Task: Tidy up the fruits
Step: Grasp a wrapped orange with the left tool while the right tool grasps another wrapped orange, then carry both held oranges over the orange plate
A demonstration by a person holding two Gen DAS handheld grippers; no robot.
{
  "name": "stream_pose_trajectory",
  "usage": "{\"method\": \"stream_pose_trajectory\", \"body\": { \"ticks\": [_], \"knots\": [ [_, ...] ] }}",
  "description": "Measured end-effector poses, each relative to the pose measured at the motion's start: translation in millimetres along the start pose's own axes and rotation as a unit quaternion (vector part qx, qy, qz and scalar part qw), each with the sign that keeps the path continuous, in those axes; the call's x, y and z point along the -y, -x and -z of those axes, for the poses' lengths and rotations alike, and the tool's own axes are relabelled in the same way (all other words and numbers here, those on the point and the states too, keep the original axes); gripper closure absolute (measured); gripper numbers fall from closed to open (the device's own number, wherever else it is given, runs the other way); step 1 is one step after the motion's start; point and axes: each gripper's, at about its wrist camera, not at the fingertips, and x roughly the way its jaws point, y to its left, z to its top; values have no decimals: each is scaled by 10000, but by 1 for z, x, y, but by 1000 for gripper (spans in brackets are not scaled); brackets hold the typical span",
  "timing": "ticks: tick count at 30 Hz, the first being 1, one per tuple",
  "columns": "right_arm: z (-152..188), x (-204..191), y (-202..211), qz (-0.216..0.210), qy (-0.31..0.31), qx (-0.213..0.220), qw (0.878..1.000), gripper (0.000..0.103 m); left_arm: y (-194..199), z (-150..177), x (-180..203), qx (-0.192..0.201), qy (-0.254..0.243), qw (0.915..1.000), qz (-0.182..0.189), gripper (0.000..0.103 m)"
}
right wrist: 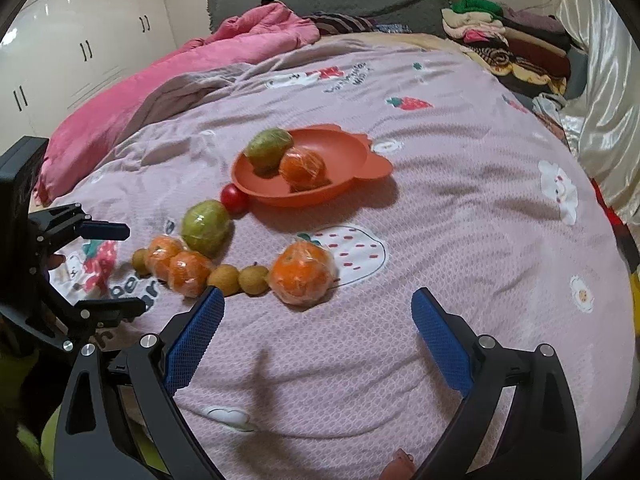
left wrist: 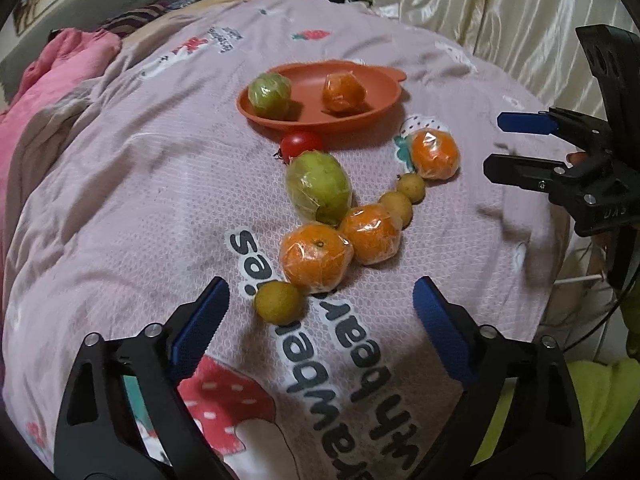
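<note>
An orange plate (left wrist: pixel 280 120) on the bed holds a wrapped green fruit (left wrist: pixel 269 94) and a wrapped orange (left wrist: pixel 343 93). In front of it lie a red tomato (left wrist: pixel 301 145), a bigger green fruit (left wrist: pixel 319 186), three wrapped oranges (left wrist: pixel 316 258) (left wrist: pixel 372 234) (left wrist: pixel 434 154) and three small yellow-brown fruits (left wrist: pixel 279 302). My left gripper (left wrist: pixel 320 284) is open just short of the nearest orange and small fruit, touching neither. My right gripper (right wrist: pixel 316 294) is open over bare cover, close to the lone orange (right wrist: pixel 302 272) to the right of the row.
The fruits lie on a pink printed bed cover (right wrist: pixel 460 220). A pink quilt (right wrist: pixel 160 76) is bunched at the far left, folded clothes (right wrist: pixel 508 40) are stacked at the far right, and a cream curtain (left wrist: pixel 500 12) hangs along the right side.
</note>
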Motion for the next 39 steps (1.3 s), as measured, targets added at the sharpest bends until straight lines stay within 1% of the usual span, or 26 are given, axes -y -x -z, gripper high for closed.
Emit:
{"method": "stream_pose_trajectory", "body": {
  "ticks": [2,3,4,6,8,10,12,13,14,15,21,26,27,31,34,35,36,39],
  "knots": [
    [1,1,-5,-23,-5,-47,10000,9,-4,-3,-3,-50,-23,10000,4,26],
    [1,1,-8,-21,2,-63,10000,12,-7,-4,-6,-76,-18,10000,18,28],
    [1,1,-10,-20,-10,-65,10000,18,-9,-5,-8,-101,-20,9999,40,30],
    [0,2,-14,-84,-23,-104,9999,24,-12,-8,-11,-143,-57,9998,111,35],
    [-1,1,-19,-111,6,-142,9998,28,-13,-10,-11,-161,-93,9997,178,39],
    [-2,-1,-22,-168,34,-173,9997,38,-17,-12,-13,-208,-132,9994,230,41],
    [-3,-2,-25,-220,82,-215,9995,43,-20,-13,-14,-254,-181,9991,290,43],
    [-3,-3,-27,-235,84,-229,9994,44,-22,-13,-13,-271,-191,9989,327,46],
    [-3,-3,-29,-255,73,-242,9994,44,-24,-13,-13,-317,-214,9985,397,54],
    [-4,-2,-30,-267,69,-250,9993,45,-26,-13,-13,-345,-231,9982,436,55],
    [-8,-1,-38,-335,55,-291,9990,52,-31,-14,-15,-346,-256,9972,609,55],
    [-9,2,-44,-475,-86,-326,9983,54,-32,-15,-15,-299,-267,9969,672,55],
    [-9,3,-45,-523,-115,-323,9980,57,-33,-15,-15,-295,-270,9969,678,55],
    [-10,6,-45,-566,-170,-304,9978,58,-34,-14,-14,-265,-253,9969,697,55],
    [-11,5,-42,-543,-148,-280,9980,59,-34,-14,-14,-245,-228,9967,735,60],
    [-11,5,-40,-535,-149,-257,9981,59,-34,-15,-14,-233,-211,9966,758,65],
    [-12,5,-38,-523,-140,-239,9982,59,-33,-15,-14,-206,-173,9969,743,67],
    [-13,6,-32,-492,-132,-167,9986,61,-32,-15,-16,-185,-133,9967,777,68]
  ]
}}
